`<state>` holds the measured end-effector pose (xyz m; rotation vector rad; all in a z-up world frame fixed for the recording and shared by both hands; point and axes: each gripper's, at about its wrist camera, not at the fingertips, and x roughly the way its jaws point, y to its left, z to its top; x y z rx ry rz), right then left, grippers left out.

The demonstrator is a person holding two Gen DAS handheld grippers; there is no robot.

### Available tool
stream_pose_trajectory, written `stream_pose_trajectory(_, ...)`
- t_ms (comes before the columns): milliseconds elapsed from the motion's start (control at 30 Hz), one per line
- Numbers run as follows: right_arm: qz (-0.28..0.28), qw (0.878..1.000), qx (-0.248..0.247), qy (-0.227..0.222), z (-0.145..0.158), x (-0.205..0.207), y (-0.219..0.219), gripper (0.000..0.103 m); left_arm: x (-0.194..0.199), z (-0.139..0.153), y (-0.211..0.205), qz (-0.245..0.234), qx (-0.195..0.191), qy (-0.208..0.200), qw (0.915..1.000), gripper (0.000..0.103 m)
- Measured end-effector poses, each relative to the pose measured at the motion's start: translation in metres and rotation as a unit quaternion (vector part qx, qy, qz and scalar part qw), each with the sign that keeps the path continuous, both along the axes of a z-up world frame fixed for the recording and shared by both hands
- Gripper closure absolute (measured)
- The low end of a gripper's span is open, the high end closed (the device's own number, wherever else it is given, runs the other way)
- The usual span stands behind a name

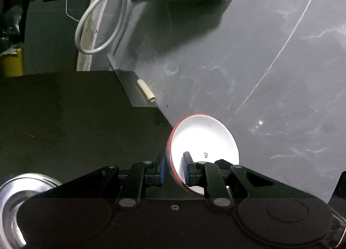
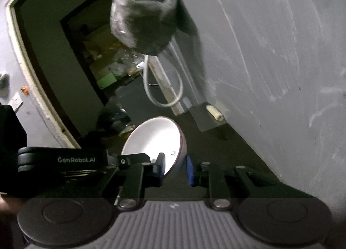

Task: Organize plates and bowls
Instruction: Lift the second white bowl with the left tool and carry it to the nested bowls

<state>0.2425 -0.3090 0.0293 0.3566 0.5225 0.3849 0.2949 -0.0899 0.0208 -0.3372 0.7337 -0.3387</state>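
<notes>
At the near left corner of the left wrist view, a shiny metal bowl (image 1: 13, 197) sat low beside the tool, partly hidden by its body. Further right, the left claw (image 1: 174, 170) was clamped on the rim of a white bowl with a red edge (image 1: 205, 138), one blue pad outside the wall and one inside, so the bowl stood on edge with its open face turned to the right, toward the grey wall (image 1: 270, 76). A white cable (image 1: 90, 30) looped in the far left, and a small pale tube (image 1: 147, 93) lay where the dark floor (image 1: 64, 108) met the wall.

In the right wrist view, the same bowl (image 2: 153, 138) sat just ahead of the right claw (image 2: 174, 170), whose pads stood apart. Its left pad lay against or just in front of the bowl's white inside and its right pad was clear of the outer wall. By my reading, the rim ran straight into the open gap, so a handover would only need the right claw to close.
</notes>
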Motion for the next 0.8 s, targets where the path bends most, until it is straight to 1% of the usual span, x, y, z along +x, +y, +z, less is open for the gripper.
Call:
stream_pose_trajectory(133,0.021,1.0,-0.008,-0.015,0.01,-0.017,0.004,0.08,-0.018,0.007,0.007,0.007,-0.006,-0.008,0.9999,0.086)
stream_pose_trajectory(267,0.043,0.999,-0.01,-0.019,0.017,-0.033,0.005,0.08,-0.038,0.013,0.012,0.012,-0.009,-0.013,0.9998,0.086)
stream_pose_trajectory(433,0.07,0.997,-0.014,-0.02,0.019,-0.047,0.008,0.081,-0.061,0.018,0.02,0.015,-0.007,-0.014,0.9998,0.086)
stream_pose_trajectory(600,0.098,0.995,-0.013,-0.012,0.016,-0.058,0.016,0.082,-0.084,0.015,0.032,0.023,-0.004,0.0,0.9997,0.086)
stream_pose_trajectory(800,0.132,0.991,-0.023,0.01,0.007,-0.068,0.029,0.082,-0.102,0.008,0.043,0.039,0.005,0.025,0.9989,0.086)
